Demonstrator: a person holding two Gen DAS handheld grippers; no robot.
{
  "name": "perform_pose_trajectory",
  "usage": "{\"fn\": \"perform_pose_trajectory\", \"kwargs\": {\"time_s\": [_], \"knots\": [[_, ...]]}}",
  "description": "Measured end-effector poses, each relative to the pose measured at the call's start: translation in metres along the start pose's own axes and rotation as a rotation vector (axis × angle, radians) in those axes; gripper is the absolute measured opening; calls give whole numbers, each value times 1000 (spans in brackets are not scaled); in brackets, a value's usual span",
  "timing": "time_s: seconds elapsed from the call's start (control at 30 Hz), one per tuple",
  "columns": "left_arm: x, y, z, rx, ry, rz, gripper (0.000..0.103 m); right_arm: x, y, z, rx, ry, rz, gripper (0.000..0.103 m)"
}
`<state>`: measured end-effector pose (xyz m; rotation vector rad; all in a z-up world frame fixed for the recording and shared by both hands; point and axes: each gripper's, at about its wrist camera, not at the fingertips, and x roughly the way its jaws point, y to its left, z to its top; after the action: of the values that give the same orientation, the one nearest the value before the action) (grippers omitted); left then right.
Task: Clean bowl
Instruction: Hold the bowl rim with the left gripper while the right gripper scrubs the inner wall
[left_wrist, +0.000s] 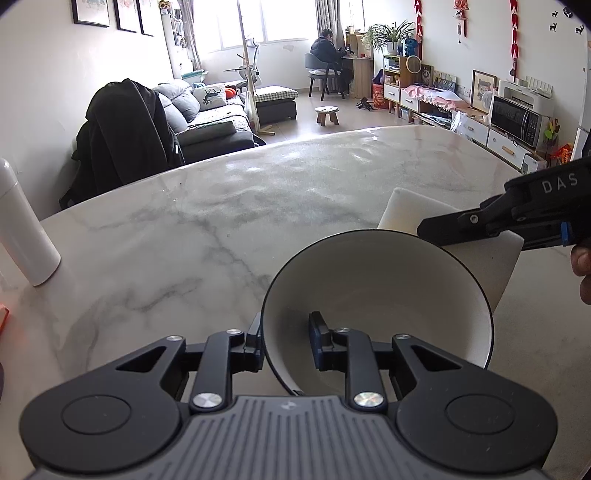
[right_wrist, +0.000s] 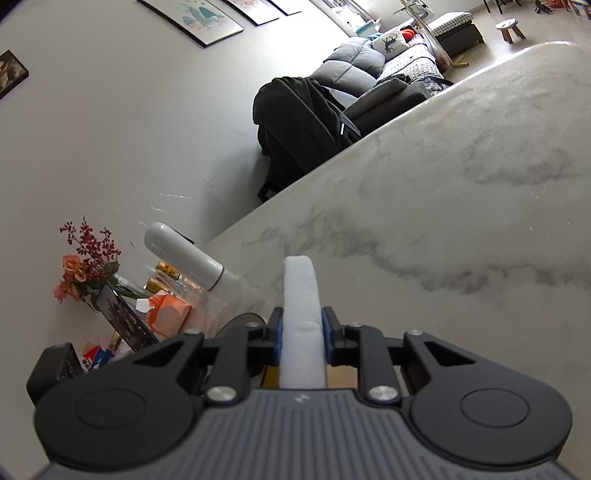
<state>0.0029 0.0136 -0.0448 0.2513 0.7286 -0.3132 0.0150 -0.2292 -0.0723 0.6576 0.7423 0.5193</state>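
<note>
— What stands on the marble bench (left_wrist: 221, 206)?
— A white bottle (left_wrist: 22, 229) at its left edge.
— And beyond?
— A grey sofa (left_wrist: 207, 114), a black coat (left_wrist: 122, 129) draped on a chair, a small wooden stool (left_wrist: 328, 113), a microwave (left_wrist: 517, 120).

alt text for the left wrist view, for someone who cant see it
The left claw straddles the near wall of a white bowl, one finger inside and one outside, on a marble table. Behind the bowl, the right claw holds a white sponge.
</note>
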Motion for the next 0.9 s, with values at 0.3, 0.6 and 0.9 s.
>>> {"fn": "perform_pose_trajectory", "kwargs": {"time_s": [0.3, 0.6, 0.9], "knots": [[3, -2, 0, 12, 5, -2, 27, 6, -1, 1, 11, 17, 15, 24], [4, -1, 0, 18, 7, -2, 28, -3, 8, 10, -16, -21, 36, 24], [3, -2, 0, 25, 7, -1, 31, 13, -5, 1, 17, 36, 15, 24]]}}
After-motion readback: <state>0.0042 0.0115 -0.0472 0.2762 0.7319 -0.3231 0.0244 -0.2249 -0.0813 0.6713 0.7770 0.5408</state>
